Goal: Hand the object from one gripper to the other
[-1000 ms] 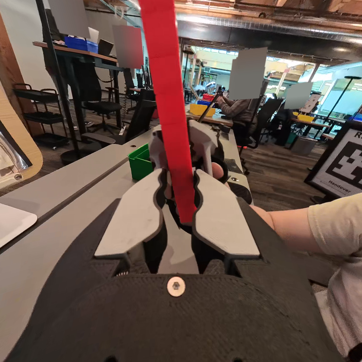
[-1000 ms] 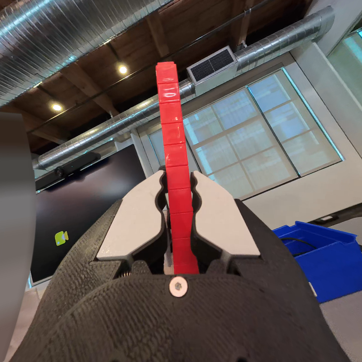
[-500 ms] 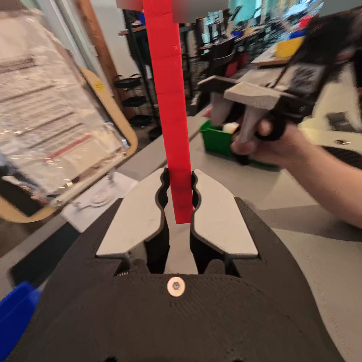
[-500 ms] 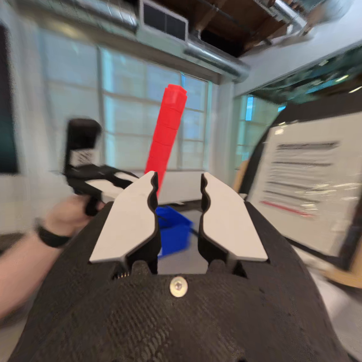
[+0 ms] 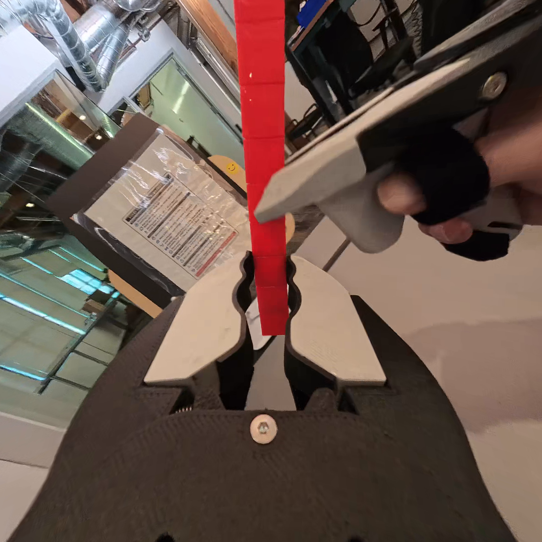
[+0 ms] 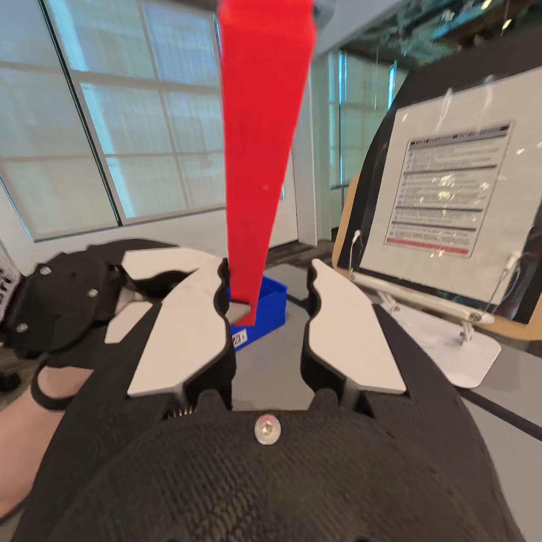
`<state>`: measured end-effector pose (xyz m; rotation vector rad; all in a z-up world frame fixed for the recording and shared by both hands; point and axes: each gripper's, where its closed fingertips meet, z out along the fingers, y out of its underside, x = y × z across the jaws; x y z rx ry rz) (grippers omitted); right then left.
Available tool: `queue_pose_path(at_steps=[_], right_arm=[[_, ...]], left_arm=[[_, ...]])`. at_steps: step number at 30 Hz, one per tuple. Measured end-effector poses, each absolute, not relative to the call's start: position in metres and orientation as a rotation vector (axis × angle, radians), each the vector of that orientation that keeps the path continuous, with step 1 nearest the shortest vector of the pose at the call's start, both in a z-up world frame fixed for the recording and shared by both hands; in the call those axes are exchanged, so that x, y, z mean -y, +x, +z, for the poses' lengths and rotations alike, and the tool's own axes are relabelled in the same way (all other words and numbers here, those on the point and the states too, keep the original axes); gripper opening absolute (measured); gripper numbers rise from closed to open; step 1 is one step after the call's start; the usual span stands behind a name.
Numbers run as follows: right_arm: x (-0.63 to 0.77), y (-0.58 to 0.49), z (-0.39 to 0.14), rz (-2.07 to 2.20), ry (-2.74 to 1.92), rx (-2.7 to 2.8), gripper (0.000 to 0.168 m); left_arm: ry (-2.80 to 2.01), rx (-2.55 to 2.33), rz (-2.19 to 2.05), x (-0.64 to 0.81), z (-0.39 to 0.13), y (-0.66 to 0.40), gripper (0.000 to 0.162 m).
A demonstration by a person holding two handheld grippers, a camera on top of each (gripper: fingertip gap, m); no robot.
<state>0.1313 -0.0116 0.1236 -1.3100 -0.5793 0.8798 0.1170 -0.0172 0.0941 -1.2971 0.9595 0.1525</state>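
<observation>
In the left wrist view the left hand-held gripper (image 5: 268,274) sits at centre frame, its two grey fingers (image 5: 202,331) pressed against the lower end of the red block stick (image 5: 262,117); the stick rises straight up from between them and runs out of the top edge of the frame, its bottom end hanging just below the fingertips. At the right of that frame the right hand-held gripper (image 5: 316,190) comes in from the upper right, held by a person's hand (image 5: 440,205) in a black fingerless glove; one of its grey fingers crosses in front of the stick just above the left gripper's tips (whether it actually touches the stick I cannot tell).

In the right wrist view the right hand-held gripper (image 6: 267,281) stands wide, with a clear gap between its fingers; the red block stick (image 6: 258,146), blurred, lies close against the left finger (image 6: 181,322) and well apart from the other. The left hand-held gripper (image 6: 164,275) shows at middle left. A blue bin (image 6: 269,308) rests on the grey counter (image 6: 264,381) behind the stick's lower end; a framed printed sheet (image 6: 448,187) stands at the right on a white stand.
</observation>
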Motion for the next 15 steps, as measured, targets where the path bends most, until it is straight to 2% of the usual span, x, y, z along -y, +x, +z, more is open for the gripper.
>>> queue_pose_path(at_steps=[1, 2, 5, 10, 13, 15], right_arm=[[0.014, 0.127, 0.12, 0.907, -1.317, 0.615, 0.043], [0.015, 0.125, 0.119, 0.939, -1.315, 0.629, 0.027], [0.018, 0.122, 0.117, 0.989, -1.302, 0.692, 0.024], [0.006, 0.154, 0.128, 0.892, -1.268, 0.649, 0.022], [0.001, 0.207, 0.149, 0.721, -1.263, 0.604, 0.022], [-0.001, 0.266, 0.156, 0.463, -1.343, 0.558, 0.022]], left_arm=[[-1.281, -0.961, 0.204, 0.016, 0.095, 0.115, 0.02], [-1.257, -0.976, 0.26, 0.015, 0.094, 0.114, 0.02], [-1.192, -0.982, 0.42, 0.011, 0.094, 0.109, 0.021], [-1.334, -0.978, 0.347, 0.009, 0.083, 0.109, 0.062], [-1.329, -0.966, 0.3, 0.015, 0.091, 0.105, 0.053], [-1.321, -0.961, 0.309, 0.018, 0.097, 0.099, 0.048]])
